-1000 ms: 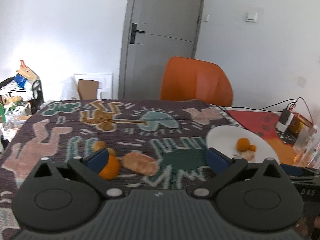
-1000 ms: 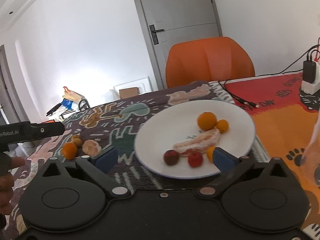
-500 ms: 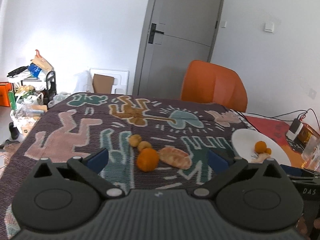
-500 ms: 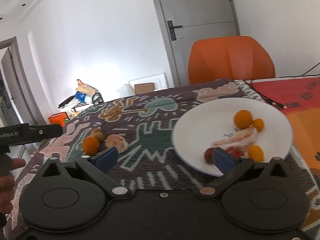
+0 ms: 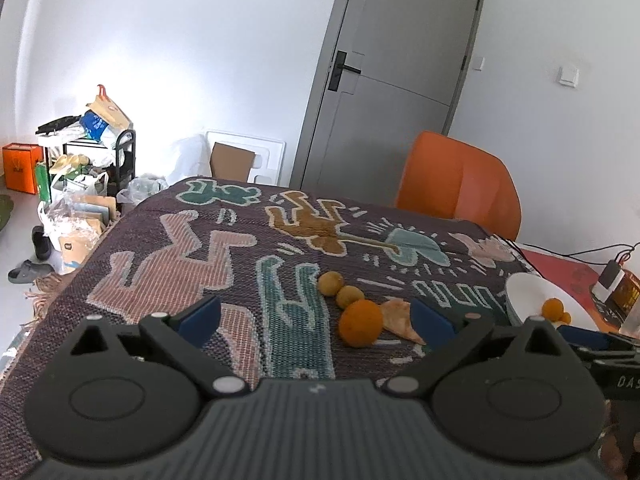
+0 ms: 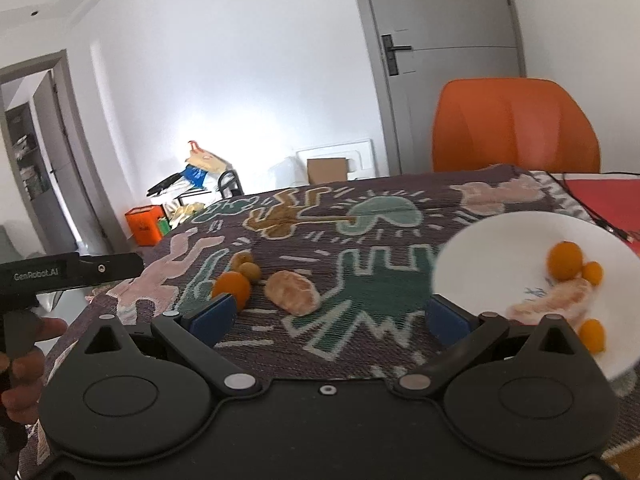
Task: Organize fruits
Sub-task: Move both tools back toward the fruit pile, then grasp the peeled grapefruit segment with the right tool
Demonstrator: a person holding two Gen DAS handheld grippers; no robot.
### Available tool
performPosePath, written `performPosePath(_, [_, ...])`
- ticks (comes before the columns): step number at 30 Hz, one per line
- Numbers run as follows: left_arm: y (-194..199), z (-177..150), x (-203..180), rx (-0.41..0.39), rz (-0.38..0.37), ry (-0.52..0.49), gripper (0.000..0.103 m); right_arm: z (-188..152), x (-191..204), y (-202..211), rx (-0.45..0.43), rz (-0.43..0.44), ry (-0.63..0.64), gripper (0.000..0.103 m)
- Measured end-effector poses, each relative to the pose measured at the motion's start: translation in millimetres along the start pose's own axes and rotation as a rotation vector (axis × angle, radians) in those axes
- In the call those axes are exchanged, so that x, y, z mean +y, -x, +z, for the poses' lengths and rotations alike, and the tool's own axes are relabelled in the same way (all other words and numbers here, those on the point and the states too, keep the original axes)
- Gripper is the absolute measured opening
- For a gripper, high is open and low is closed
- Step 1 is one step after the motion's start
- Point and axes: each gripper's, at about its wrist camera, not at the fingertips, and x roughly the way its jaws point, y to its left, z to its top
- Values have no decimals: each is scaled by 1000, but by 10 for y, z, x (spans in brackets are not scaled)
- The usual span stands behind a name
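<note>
On the patterned cloth lie an orange (image 5: 360, 323) (image 6: 232, 288), a peeled citrus piece (image 5: 400, 315) (image 6: 295, 293) and two small yellow-brown fruits (image 5: 340, 290) (image 6: 245, 265). A white plate (image 5: 528, 294) (image 6: 500, 256) to the right holds an orange (image 6: 565, 260), small orange fruits and peeled segments (image 6: 556, 303). My left gripper (image 5: 316, 318) is open above the cloth, just short of the loose orange. My right gripper (image 6: 328, 314) is open too, hovering between the peeled piece and the plate. Nothing is between either pair of fingers.
An orange chair (image 5: 460, 182) (image 6: 516, 124) stands behind the table by a grey door (image 5: 400, 80). A red mat with cables and a charger (image 5: 608, 276) lies far right. Bags and a cluttered rack (image 5: 84, 152) stand on the floor at left. A hand (image 6: 20, 360) holds the other gripper's handle.
Both grippers have swung left: the plate has slid to the right in both views, and the loose fruit now sits between the left gripper's fingers in its view. Both stayed open.
</note>
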Motion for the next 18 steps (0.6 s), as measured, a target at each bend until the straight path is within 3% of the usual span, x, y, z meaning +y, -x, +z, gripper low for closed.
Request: performPosePath(18, [-249, -8, 255, 23, 23, 49, 92, 109, 180, -577, 100, 54, 66, 76])
